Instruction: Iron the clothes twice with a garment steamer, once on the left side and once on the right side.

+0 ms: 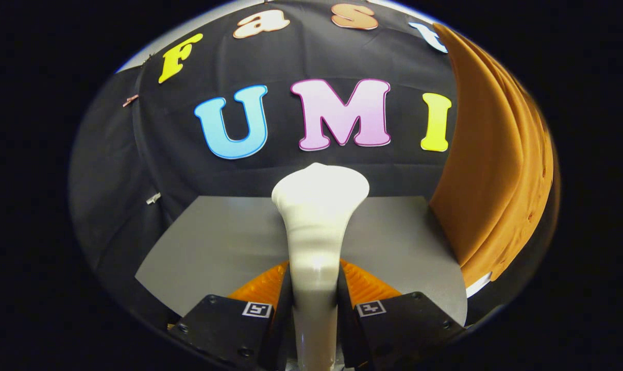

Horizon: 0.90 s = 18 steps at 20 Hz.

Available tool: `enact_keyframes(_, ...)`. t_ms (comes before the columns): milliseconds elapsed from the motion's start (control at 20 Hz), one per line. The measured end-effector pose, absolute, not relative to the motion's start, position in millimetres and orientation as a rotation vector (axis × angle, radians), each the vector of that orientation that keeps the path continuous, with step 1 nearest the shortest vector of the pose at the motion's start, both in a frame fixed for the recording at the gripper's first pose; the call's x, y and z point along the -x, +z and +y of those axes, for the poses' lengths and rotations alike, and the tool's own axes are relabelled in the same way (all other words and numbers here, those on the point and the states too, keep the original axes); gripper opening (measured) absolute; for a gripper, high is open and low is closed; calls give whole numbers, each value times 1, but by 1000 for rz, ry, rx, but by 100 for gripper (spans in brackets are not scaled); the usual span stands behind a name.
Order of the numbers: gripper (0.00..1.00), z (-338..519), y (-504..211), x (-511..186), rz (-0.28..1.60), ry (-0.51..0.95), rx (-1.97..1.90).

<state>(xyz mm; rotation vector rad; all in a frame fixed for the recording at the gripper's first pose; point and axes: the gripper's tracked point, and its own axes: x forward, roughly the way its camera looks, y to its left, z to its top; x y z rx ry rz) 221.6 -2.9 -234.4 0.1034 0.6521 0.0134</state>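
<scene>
Claw clamped on the white garment steamer: both orange ribbed fingers press against the sides of its slim handle, which runs up between them and flares into a broad, rounded head just ahead of the fingertips. Steamer held upright over a grey tabletop, its head standing clear of the surface, against the black cloth wall behind. Orange garment hangs off to the right of the steamer, apart from it, its folds falling to the table's far right corner.
</scene>
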Motion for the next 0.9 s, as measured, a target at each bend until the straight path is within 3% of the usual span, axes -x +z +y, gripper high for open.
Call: enact_keyframes(900, 44, 29, -111, -99, 315, -23, -103)
